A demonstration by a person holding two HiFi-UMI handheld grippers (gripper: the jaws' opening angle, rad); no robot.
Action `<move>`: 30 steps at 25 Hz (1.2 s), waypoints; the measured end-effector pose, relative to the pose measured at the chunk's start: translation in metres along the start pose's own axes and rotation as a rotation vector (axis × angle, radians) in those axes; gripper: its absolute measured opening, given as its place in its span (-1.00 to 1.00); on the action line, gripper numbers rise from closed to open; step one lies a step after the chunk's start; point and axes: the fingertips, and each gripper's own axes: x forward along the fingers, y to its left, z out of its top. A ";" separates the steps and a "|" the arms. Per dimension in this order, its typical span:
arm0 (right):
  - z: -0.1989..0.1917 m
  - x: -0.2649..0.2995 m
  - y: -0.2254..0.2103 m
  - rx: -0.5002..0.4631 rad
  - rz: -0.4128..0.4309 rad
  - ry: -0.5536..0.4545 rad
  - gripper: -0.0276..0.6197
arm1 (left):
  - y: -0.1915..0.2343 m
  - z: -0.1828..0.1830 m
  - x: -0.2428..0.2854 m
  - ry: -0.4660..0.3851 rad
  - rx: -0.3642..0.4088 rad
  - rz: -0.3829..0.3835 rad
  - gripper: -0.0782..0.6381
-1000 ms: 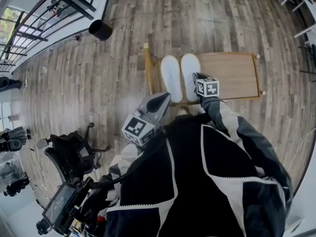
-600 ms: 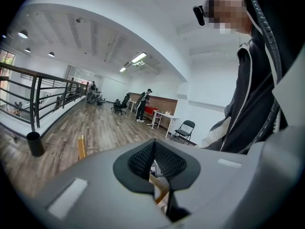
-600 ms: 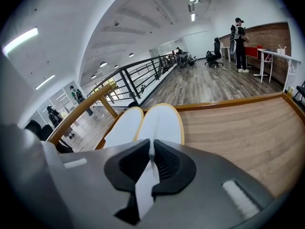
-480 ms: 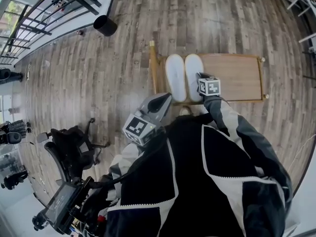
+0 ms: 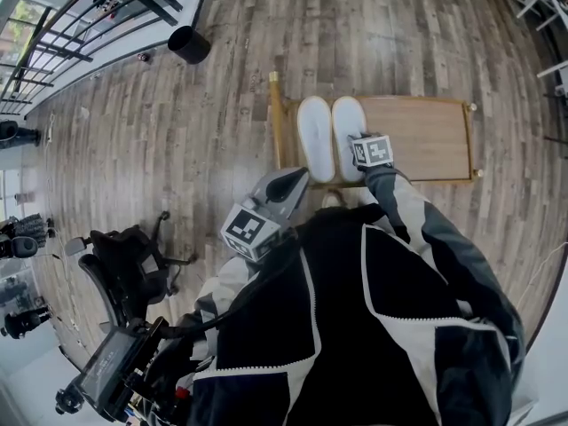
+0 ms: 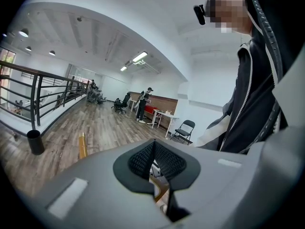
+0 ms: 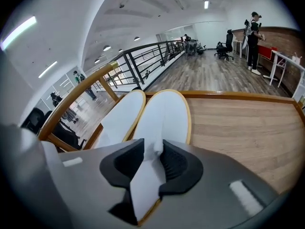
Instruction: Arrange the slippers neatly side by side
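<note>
Jaws of the right tongs have just been opening and now stand partly apart, with the white upper of the right slipper loose between them rather than pinched. That slipper lies flat on the wooden worktop, toe pointing away, just beside the left slipper. The two lie parallel and level at the worktop's left end. This reads as a release, so the pairing looks all but done. The left tongs are closed and empty, held back by the person's chest.
</note>
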 end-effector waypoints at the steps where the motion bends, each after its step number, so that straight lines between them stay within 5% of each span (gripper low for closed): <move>1: 0.001 -0.001 0.002 0.004 0.016 -0.003 -0.53 | 0.000 0.000 0.000 0.000 0.000 -0.001 -0.73; 5: 0.009 -0.009 0.011 -0.004 0.040 -0.069 -0.22 | -0.003 -0.003 0.001 -0.004 0.001 -0.008 -0.73; 13: 0.035 -0.059 0.020 0.030 0.068 -0.221 -0.20 | -0.007 0.002 0.017 -0.039 -0.007 -0.085 -0.73; 18: 0.071 -0.149 0.038 0.069 0.157 -0.470 -0.55 | -0.016 0.008 0.032 -0.054 -0.019 -0.143 -0.73; 23: 0.093 -0.250 0.062 -0.053 0.192 -0.700 -0.86 | -0.014 0.014 0.042 -0.076 -0.021 -0.156 -0.73; 30: 0.090 -0.318 0.077 -0.091 0.155 -0.820 -0.91 | -0.020 0.026 0.054 -0.098 -0.004 -0.184 -0.73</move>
